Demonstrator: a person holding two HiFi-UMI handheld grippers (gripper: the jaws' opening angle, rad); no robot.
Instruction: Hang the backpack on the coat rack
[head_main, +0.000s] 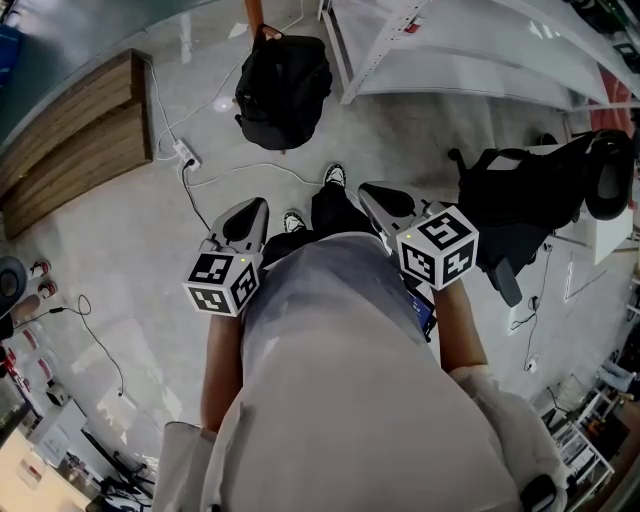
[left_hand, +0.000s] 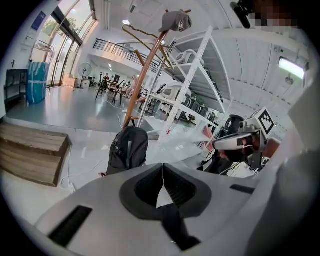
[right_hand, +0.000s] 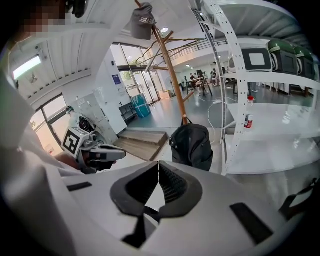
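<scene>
A black backpack (head_main: 283, 90) stands on the floor against the foot of the wooden coat rack (head_main: 255, 15), a step in front of the person. The left gripper view shows the backpack (left_hand: 129, 149) upright beside the rack's pole (left_hand: 145, 75), with a grey cap (left_hand: 176, 21) on top. In the right gripper view the backpack (right_hand: 191, 145), the rack (right_hand: 170, 70) and the cap (right_hand: 142, 20) also appear. My left gripper (head_main: 258, 207) and right gripper (head_main: 368, 190) are held close to the body, both shut and holding nothing, well short of the backpack.
White shelving (head_main: 450, 50) rises right of the rack, with a bottle (right_hand: 247, 112) on it. A low wooden platform (head_main: 70, 150) lies at the left. A power strip (head_main: 185, 155) and cables trail across the floor. Another black bag (head_main: 530, 190) sits at the right.
</scene>
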